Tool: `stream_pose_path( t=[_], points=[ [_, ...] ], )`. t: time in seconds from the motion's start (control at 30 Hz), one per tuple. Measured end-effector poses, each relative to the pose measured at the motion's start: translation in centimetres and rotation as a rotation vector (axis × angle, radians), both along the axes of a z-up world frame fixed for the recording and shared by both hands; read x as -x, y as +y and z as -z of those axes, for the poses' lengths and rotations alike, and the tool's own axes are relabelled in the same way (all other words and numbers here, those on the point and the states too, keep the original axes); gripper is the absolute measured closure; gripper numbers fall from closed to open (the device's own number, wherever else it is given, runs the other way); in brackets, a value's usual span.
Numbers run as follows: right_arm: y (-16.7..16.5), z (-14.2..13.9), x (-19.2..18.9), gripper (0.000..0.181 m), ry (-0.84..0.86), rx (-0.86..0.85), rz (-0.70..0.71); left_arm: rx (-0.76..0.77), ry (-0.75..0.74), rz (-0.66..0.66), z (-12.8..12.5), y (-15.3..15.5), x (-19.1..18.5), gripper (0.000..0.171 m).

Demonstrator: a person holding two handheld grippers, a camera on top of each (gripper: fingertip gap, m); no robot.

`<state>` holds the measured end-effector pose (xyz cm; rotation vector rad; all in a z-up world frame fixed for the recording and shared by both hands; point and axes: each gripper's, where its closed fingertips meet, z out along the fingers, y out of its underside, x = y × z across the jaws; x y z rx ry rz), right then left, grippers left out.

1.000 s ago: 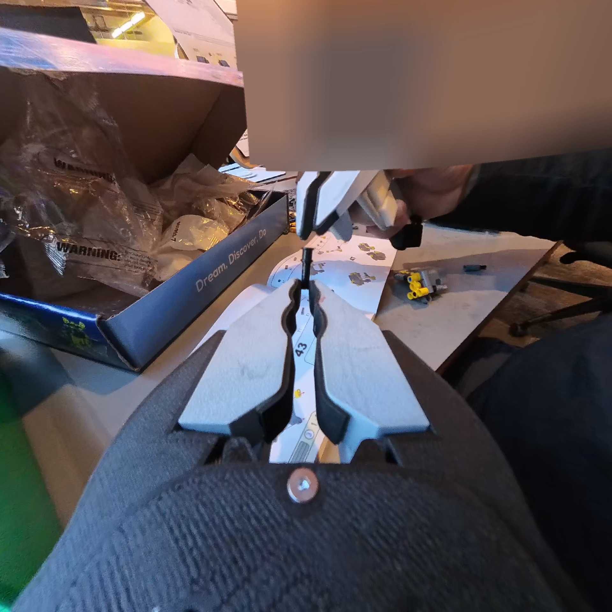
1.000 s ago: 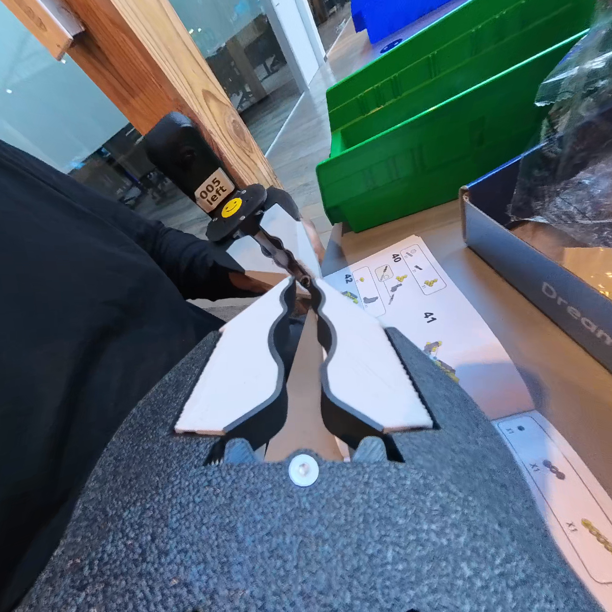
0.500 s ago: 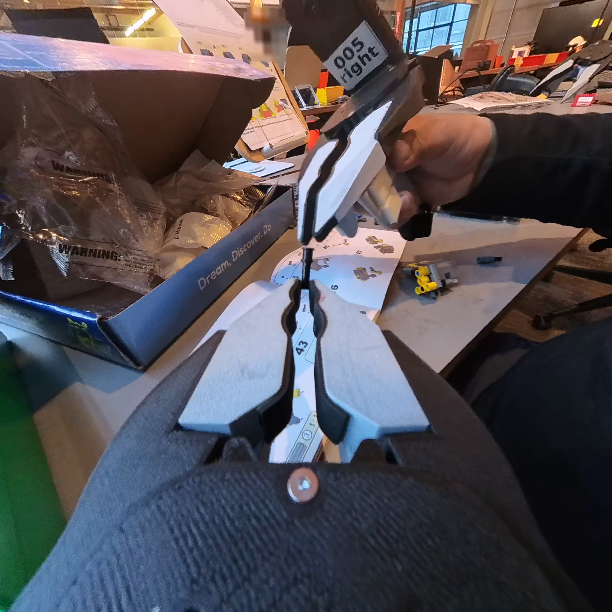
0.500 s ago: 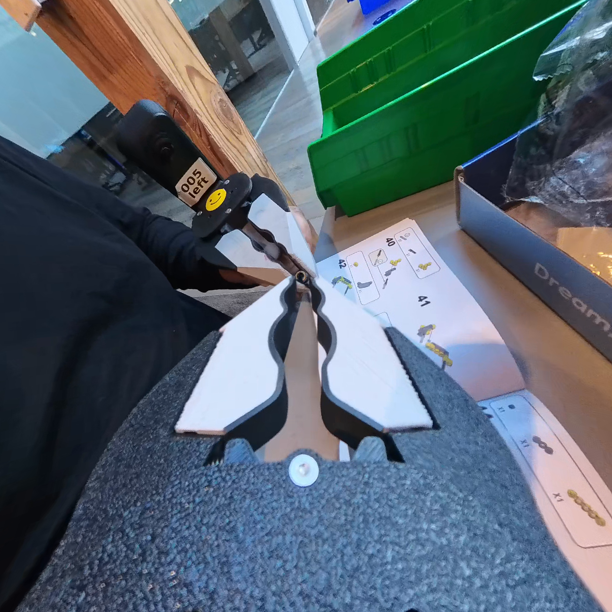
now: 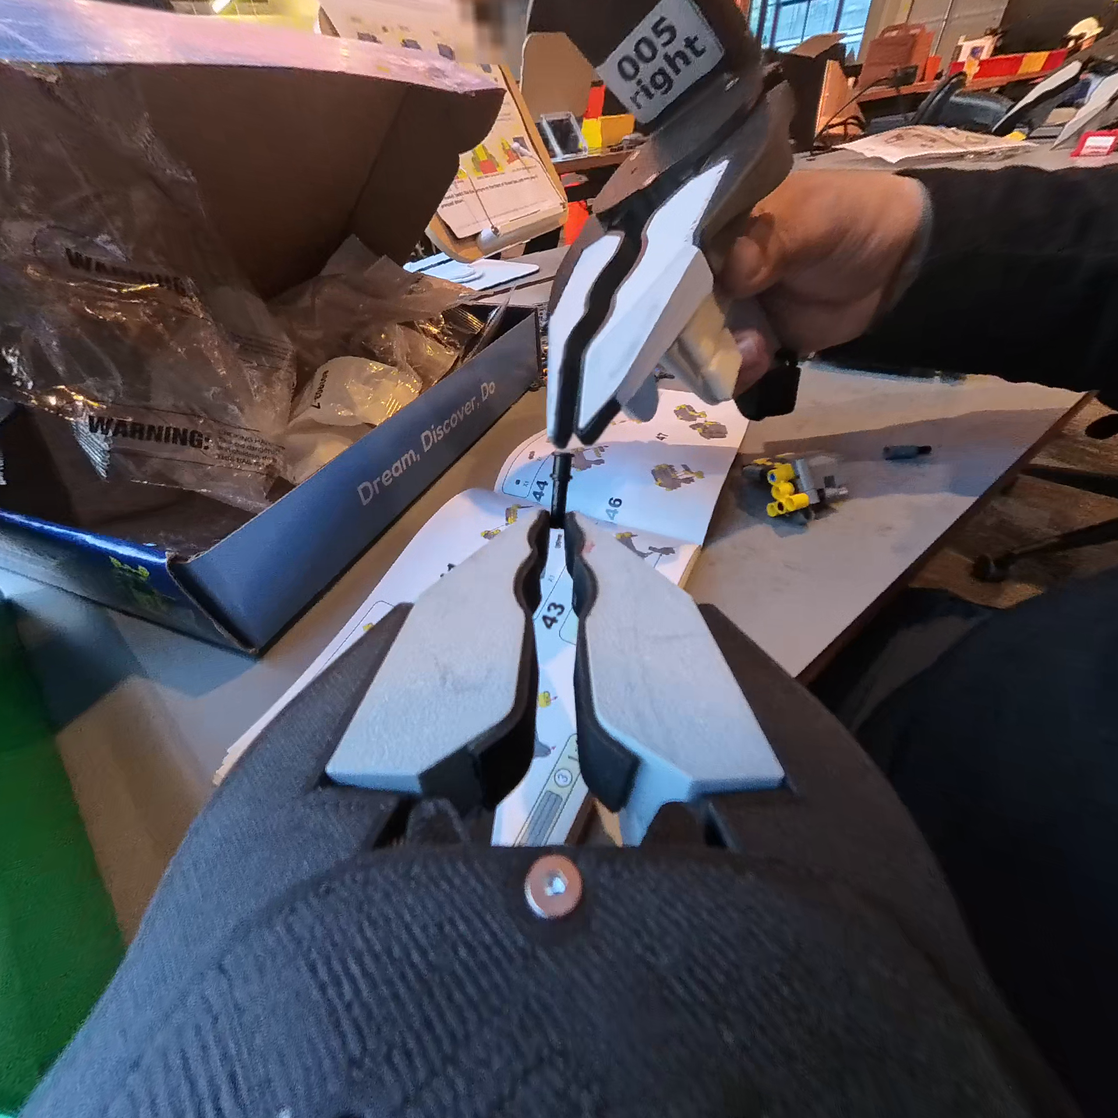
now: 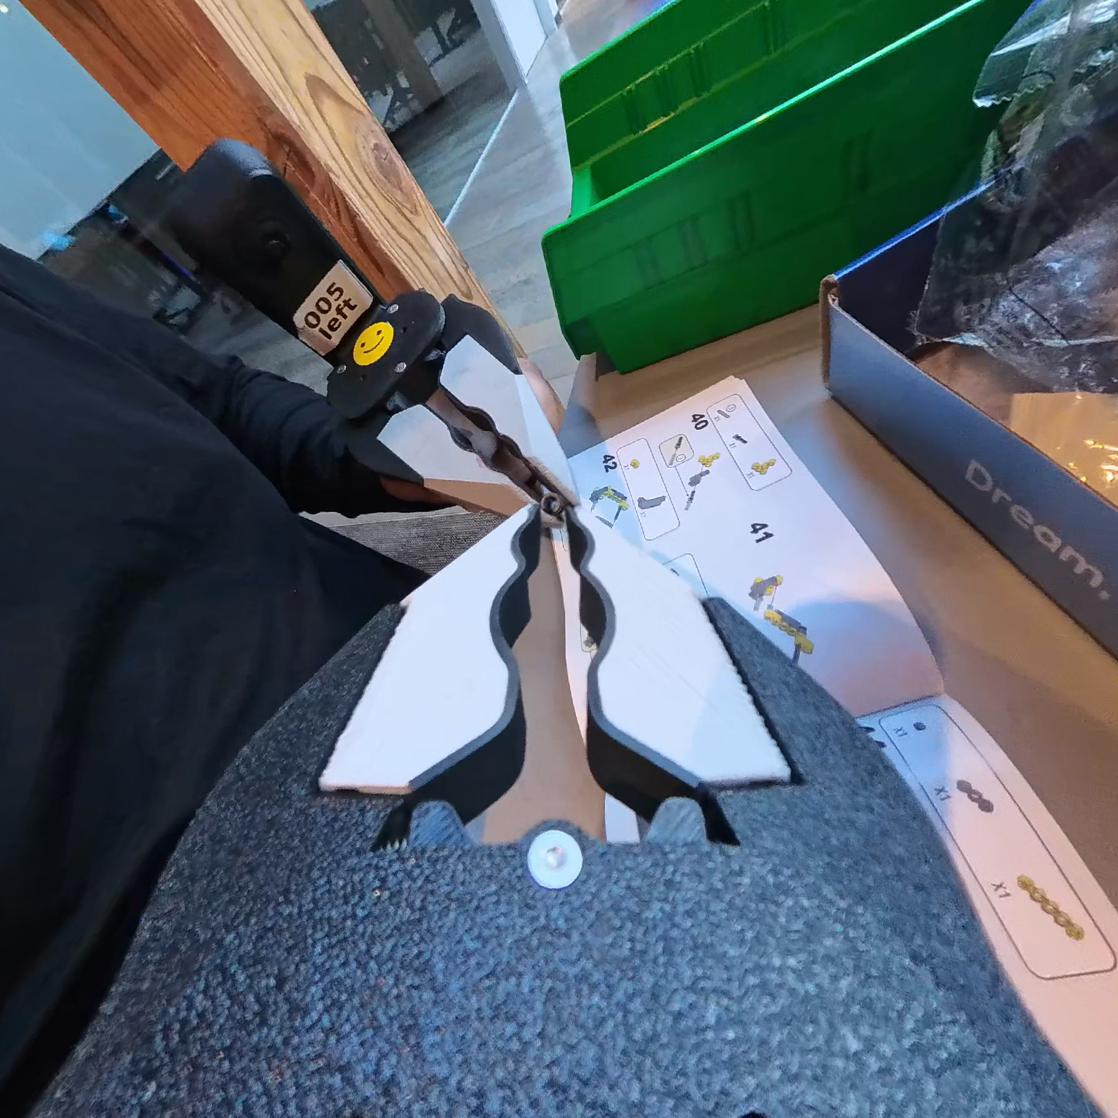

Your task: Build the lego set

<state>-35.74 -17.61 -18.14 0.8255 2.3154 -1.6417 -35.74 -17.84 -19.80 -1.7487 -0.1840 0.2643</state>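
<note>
While left gripper [image 5: 558, 521] pinches lower end of thin black pin [image 5: 558, 484], right gripper [image 5: 564, 440] comes down from above, tips pressed together at pin's top end — both meet over open instruction booklet [image 5: 641, 484] on table [image 5: 786, 575]. Blue cardboard box [image 5: 339, 514] of plastic bags just left; small yellow-grey brick assembly [image 5: 789, 487] lies right of booklet — green bins [image 6: 756, 199] beyond.
</note>
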Motion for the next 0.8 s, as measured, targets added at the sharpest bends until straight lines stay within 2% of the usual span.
stream_pose_path(
  t=[0.1, 0.23, 0.37, 0.57, 0.67, 0.8],
  points=[
    [-0.2, 0.1, 0.0, 0.169, -0.004, 0.000, -0.001, 0.003, 0.010, 0.012, 0.0, 0.2, -0.3, 0.168],
    [-0.7, 0.1, -0.3, 0.176, 0.005, -0.005, -0.020, 0.013, 0.012, 0.012, 0.2, 0.4, -0.5, 0.168],
    [-0.8, 0.4, -0.4, 0.168, 0.003, -0.024, -0.028, 0.008, -0.001, 0.007, 0.1, 0.4, -0.4, 0.168],
    [-0.6, 0.8, -0.2, 0.175, 0.044, -0.068, -0.015, 0.000, -0.027, 0.009, 0.3, 0.5, -0.4, 0.168],
    [0.0, 2.0, -0.4, 0.175, 0.082, -0.193, -0.021, 0.053, -0.147, 0.045, 1.6, 1.1, -0.7, 0.168],
    [1.0, 3.5, -1.0, 0.175, 0.137, -0.397, -0.059, 0.186, -0.192, 0.075, 4.1, 1.3, -1.1, 0.151]
  ],
)
